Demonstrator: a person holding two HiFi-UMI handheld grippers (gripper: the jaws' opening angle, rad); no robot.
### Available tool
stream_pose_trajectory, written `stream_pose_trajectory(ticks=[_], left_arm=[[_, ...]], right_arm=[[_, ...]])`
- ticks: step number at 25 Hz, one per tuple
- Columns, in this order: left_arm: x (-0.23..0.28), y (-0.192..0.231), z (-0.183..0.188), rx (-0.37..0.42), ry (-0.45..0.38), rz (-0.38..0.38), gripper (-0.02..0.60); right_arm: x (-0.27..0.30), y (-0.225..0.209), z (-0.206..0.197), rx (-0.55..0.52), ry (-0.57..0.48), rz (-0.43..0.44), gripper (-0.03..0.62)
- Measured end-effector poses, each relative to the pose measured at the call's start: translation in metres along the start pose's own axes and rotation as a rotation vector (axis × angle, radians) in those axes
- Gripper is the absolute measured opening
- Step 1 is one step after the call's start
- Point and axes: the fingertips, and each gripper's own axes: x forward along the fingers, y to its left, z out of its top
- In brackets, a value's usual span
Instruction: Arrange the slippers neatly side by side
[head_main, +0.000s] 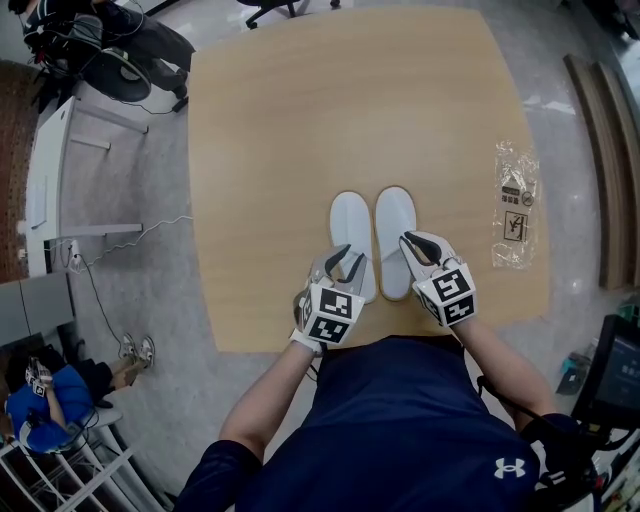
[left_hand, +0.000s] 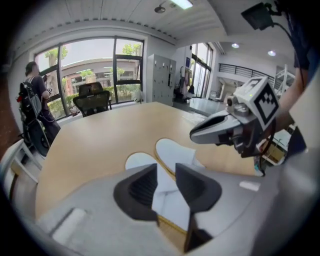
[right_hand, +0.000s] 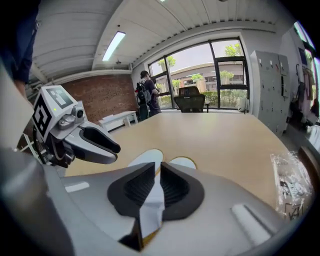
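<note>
Two white slippers lie side by side, toes pointing away, near the front edge of the wooden table (head_main: 300, 150): the left slipper (head_main: 350, 232) and the right slipper (head_main: 395, 222). My left gripper (head_main: 342, 262) sits over the left slipper's heel end. In the left gripper view its jaws (left_hand: 166, 180) are shut on white slipper fabric (left_hand: 165, 197). My right gripper (head_main: 418, 245) is at the right slipper's heel end. In the right gripper view its jaws (right_hand: 154, 186) pinch a fold of white fabric (right_hand: 150, 210). Both heels are hidden under the grippers.
A clear plastic bag (head_main: 516, 205) lies on the table at the right. An office chair (left_hand: 92, 97) stands at the far end. A person in blue (head_main: 45, 405) sits on the floor at the lower left, and a dark screen (head_main: 612, 375) stands at the lower right.
</note>
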Motion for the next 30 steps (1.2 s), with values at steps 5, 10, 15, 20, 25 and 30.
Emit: stream_pose_trajectory(ticks=[5,10,15,20,25,30], left_arm=[[-0.020,-0.030,0.041,0.031,-0.130,-0.072,0.003],[-0.043,-0.052,0.090,-0.018,-0.248,-0.153,0.003],[-0.068,-0.062,0.116,-0.012,-0.324,-0.211,0.003],[-0.086,-0.063,0.129,0.014,-0.400,-0.198,0.003],[-0.094,-0.065,0.132,0.000,-0.413,-0.194,0.003],[-0.093,-0.064,0.132,-0.027,-0.403,-0.203,0.003]], right_arm=[[-0.023,0.007,0.021,0.025,-0.082,0.035,0.012],[-0.038,0.020,0.050,0.093,-0.142,0.067,0.011],[-0.057,0.031,0.080,0.142,-0.230,0.099,0.011],[-0.081,0.045,0.122,0.015,-0.347,0.091,0.011],[-0.094,0.053,0.138,-0.042,-0.402,0.083,0.011],[-0.093,0.058,0.138,-0.003,-0.381,0.107,0.011]])
